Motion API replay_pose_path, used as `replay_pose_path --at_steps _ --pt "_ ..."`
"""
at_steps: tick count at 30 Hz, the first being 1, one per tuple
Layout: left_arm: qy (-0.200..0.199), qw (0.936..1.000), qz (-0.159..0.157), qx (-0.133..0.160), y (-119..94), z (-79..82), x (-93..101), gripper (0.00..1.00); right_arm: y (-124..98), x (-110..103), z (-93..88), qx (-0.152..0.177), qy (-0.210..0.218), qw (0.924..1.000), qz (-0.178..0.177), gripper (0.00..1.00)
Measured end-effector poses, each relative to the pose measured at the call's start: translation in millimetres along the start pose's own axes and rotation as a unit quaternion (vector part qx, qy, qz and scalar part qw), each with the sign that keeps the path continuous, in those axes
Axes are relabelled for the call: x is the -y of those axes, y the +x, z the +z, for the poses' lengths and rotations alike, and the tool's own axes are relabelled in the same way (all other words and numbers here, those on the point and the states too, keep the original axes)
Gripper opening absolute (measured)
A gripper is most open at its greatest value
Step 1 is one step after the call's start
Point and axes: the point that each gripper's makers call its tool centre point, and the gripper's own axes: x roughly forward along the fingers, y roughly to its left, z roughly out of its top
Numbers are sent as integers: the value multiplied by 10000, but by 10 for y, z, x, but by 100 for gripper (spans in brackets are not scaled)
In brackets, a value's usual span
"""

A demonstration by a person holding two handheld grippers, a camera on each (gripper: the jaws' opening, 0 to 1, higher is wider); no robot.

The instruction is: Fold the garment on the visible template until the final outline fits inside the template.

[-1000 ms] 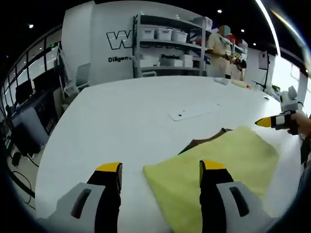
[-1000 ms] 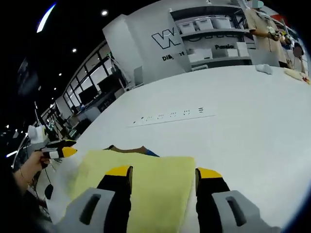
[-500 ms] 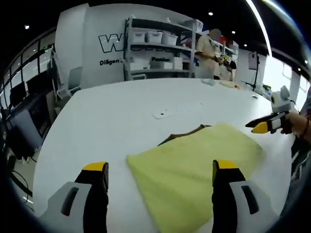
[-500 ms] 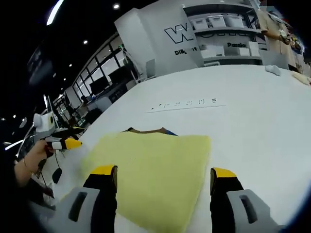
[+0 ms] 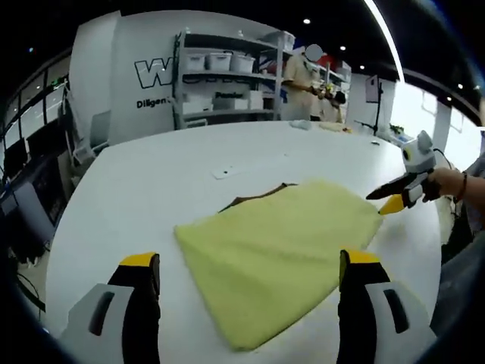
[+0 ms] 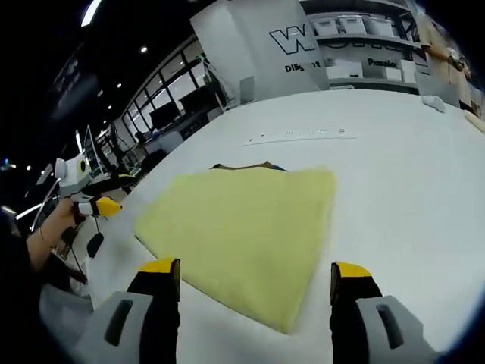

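Yellow-green garment [image 5: 276, 254] lies folded flat on white surface [image 5: 151, 197], brown template [image 5: 254, 199] edge peeking out at far side, touching it. Left tongs [image 5: 246, 265] wide apart, holding nothing, raised above near edge of garment. Right tongs [image 6: 256, 273] likewise wide apart, holding nothing. Right tongs also visible in left gripper view, yellow tip just beside garment corner. Wall lettering starts "W", smaller text below "Diligen", partly cut off. Shelf [image 5: 227, 83] holds white bins

Brown template [image 5: 258, 199] mostly hidden under yellow-green garment [image 5: 276, 254], only its far edge peeks out; wall lettering [image 5: 155, 74] cut off by shelving [image 5: 227, 76].
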Motion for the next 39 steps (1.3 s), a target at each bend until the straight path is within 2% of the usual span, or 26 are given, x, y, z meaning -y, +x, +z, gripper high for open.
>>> replay_pose_path --at_steps 6,12,14,17,19,21,26,31,35,39 --pt "-56 10000 -48 17 -98 -123 40 98 -42 -22 -171 -82 -138 9999 60 75" --pt "-309 9994 -129 -85 -166 -355 137 92 -111 -26 -246 33 -3 9999 151 61" --pt "-313 9993 -107 -189 -189 -435 143 84 -126 -11 -259 68 -25 9999 131 55" --pt "-271 9995 -39 -176 -239 -498 121 75 -141 19 -281 93 45 9999 107 49" --pt "-282 9992 -12 -268 -252 -570 91 71 -140 23 -263 220 347 9990 184 45" --pt "-230 9990 38 -370 -274 -640 47 66 -147 58 -258 288 448 9984 185 41" --pt "-170 9990 194 -369 -308 -716 -65 55 -132 61 -270 274 411 9986 187 33" --pt "-298 9980 320 -458 -296 -857 -168 38 -122 67 -275 305 359 9988 120 29" --pt "-274 9977 238 -573 -268 -954 -151 35 -125 110 -280 329 354 9988 20 23" --pt "-328 9983 224 -436 -258 -922 -148 27 -126 160 -285 332 222 9991 -140 15"
